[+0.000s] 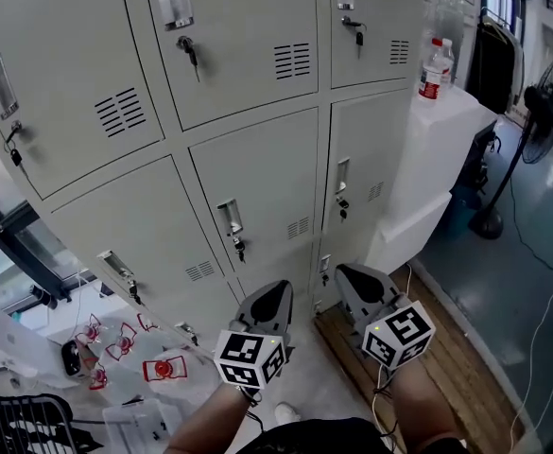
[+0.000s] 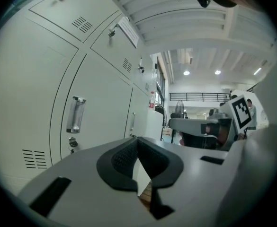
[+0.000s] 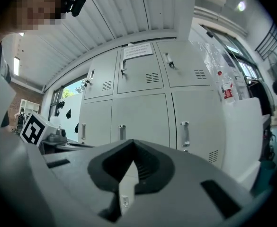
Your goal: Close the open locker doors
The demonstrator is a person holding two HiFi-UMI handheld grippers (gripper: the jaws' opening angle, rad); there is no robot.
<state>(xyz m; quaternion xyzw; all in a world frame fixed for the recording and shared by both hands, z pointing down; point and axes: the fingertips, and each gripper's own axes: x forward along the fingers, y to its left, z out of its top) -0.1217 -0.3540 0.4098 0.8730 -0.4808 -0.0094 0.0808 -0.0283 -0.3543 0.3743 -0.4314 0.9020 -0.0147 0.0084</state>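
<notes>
A bank of grey lockers (image 1: 257, 183) fills the head view, each door with a handle and a key in its lock. Every door that shows lies flush with the frame. My left gripper (image 1: 274, 289) is shut and empty, level in front of the lowest doors. Beside it my right gripper (image 1: 348, 272) is also shut with nothing in it. In the left gripper view the closed jaws (image 2: 137, 139) point along the locker fronts (image 2: 100, 103), which run past on the left. The right gripper view has its closed jaws (image 3: 132, 144) facing the doors (image 3: 140, 115) squarely.
A white cabinet (image 1: 446, 149) with bottles (image 1: 434, 69) on top stands right of the lockers. A pedestal fan (image 1: 539, 112) and cables lie further right. A wooden board (image 1: 446, 376) covers the floor under my right hand. Red-and-white clutter (image 1: 163, 367) lies at lower left.
</notes>
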